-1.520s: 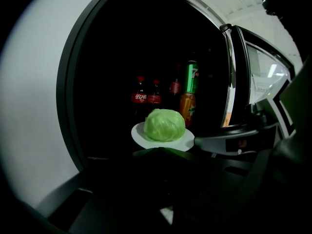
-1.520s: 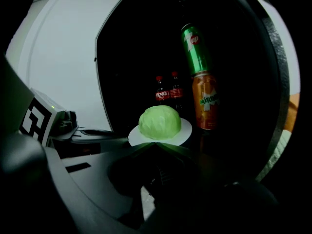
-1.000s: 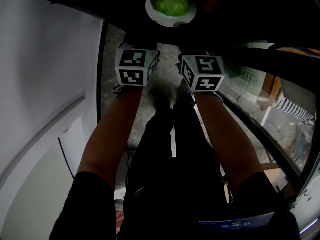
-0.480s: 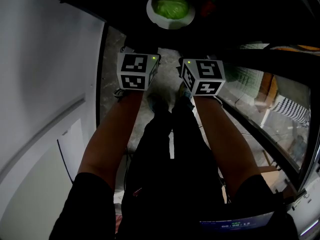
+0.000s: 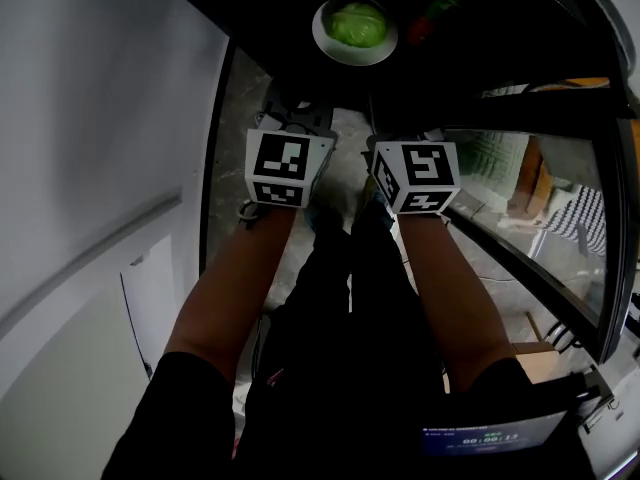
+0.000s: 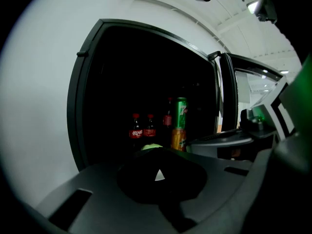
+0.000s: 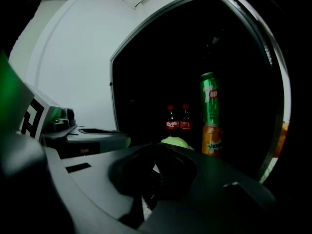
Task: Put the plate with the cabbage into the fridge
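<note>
Inside the dark fridge (image 6: 126,72) little shows. From both gripper views only a green sliver of the cabbage (image 7: 176,142) clears the jaws, and the plate (image 5: 345,58) under it is hidden there. The head view shows it whole, resting inside the fridge near the opening. Deeper in the fridge stand two cola bottles (image 6: 142,130) and a green can (image 6: 181,112) stacked on an orange can (image 6: 178,138). The left gripper (image 6: 156,151) and right gripper (image 7: 155,152) both have their jaws together on nothing. Since earlier, both have drawn back out of the fridge, well apart from the plate.
</note>
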### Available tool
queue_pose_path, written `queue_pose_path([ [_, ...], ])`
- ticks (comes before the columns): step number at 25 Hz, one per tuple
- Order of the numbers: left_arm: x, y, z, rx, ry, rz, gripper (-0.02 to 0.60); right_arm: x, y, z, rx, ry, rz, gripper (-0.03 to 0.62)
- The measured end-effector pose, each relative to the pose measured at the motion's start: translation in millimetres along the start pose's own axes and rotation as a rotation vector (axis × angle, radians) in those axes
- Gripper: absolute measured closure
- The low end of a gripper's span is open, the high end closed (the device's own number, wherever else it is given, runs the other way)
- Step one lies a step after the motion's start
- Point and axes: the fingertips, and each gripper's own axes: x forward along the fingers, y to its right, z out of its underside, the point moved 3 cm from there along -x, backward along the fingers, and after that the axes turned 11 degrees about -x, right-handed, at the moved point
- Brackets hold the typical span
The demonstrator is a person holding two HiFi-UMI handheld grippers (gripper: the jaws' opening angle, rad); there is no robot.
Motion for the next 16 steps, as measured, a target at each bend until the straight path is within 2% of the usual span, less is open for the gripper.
queue_pose_path([
  [7, -36, 15, -36, 0.019, 0.102, 0.038, 0.580, -24, -17, -36, -0.071, 0.065, -0.009, 0.589],
  [16, -90, 29, -56, 0.025, 0.130, 0.062, 0.581, -68, -46, -70, -0.105, 0.099, -0.022, 0.589],
])
